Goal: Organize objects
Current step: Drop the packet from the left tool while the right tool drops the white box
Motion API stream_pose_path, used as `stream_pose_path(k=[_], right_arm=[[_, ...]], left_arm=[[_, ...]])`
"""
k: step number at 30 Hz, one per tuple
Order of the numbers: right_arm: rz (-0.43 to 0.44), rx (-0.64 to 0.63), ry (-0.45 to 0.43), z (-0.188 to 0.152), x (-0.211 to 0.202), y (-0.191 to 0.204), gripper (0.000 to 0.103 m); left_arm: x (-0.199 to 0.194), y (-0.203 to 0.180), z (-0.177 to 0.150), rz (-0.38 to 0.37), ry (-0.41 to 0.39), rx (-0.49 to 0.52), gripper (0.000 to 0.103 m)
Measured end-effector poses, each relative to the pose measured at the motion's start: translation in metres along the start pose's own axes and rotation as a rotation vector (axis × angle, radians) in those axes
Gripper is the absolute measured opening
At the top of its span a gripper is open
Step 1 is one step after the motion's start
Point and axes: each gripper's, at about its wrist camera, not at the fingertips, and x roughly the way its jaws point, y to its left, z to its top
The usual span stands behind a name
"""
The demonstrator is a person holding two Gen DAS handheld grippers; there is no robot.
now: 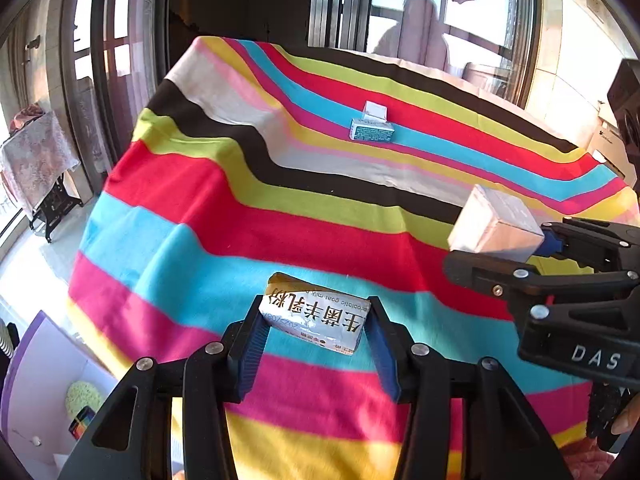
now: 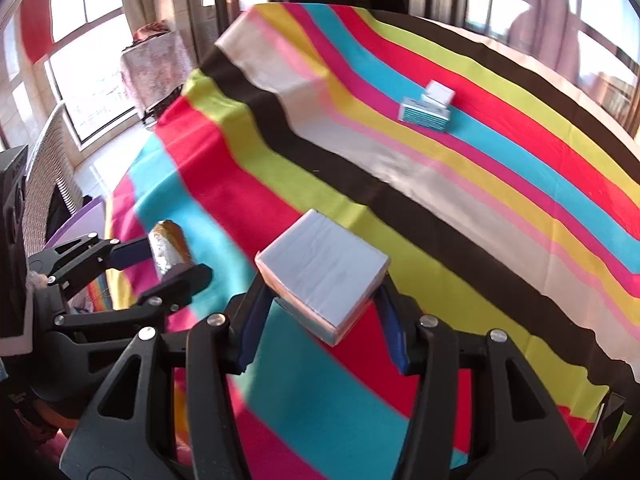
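A: Over the near edge of the striped cloth (image 1: 208,216), both grippers held above the table. Left gripper (image 1: 316,322) fingers clamped on a silver-and-gold sachet (image 1: 316,316), printed side up, blue pads pressing its two ends. Sachet is clear of the cloth, held in the air.

B: Right side?

A: Right gripper (image 2: 324,280) fingers closed on a pale box (image 2: 326,276), one corner pointing toward the camera, pads against opposite sides. Also lifted off the cloth. In the left wrist view the same box (image 1: 496,226) sits at about 3 o'clock, with the right gripper's black frame behind it.

B: And the left one seen from the right?

A: At 9 o'clock in the right wrist view, sachet (image 2: 170,246) pinched between the left gripper's (image 2: 176,256) fingers, standing nearly upright there.

B: Anything still on the table?

A: A small teal-and-white carton (image 1: 372,130) at roughly 12 o'clock in the left view, 1 o'clock in the right (image 2: 424,114), lying across the cyan and pink stripes. A small white box (image 1: 375,111) just behind it, touching or nearly so; cannot tell which. Both well apart from the grippers.
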Motion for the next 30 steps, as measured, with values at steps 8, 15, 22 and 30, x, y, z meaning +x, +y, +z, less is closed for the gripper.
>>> stream_pose_path(k=[8,15,22,30], right_arm=[[-0.002,-0.045,-0.023,-0.007,-0.017,0.034,0.055],[-0.035,-0.123,-0.085,-0.001,-0.048,0.064,0.055],[0.023,-0.262,-0.113,-0.003,-0.066,0.115,0.055],[0.181,-0.469,-0.071,-0.018,-0.052,0.196,0.055]], left_arm=[[-0.029,0.021,-0.012,0.0,-0.052,-0.026,0.049],[-0.064,0.044,-0.023,0.004,-0.118,-0.048,0.049],[-0.092,0.096,-0.054,0.072,-0.109,-0.136,0.049],[-0.099,0.154,-0.092,0.187,-0.039,-0.243,0.049]])
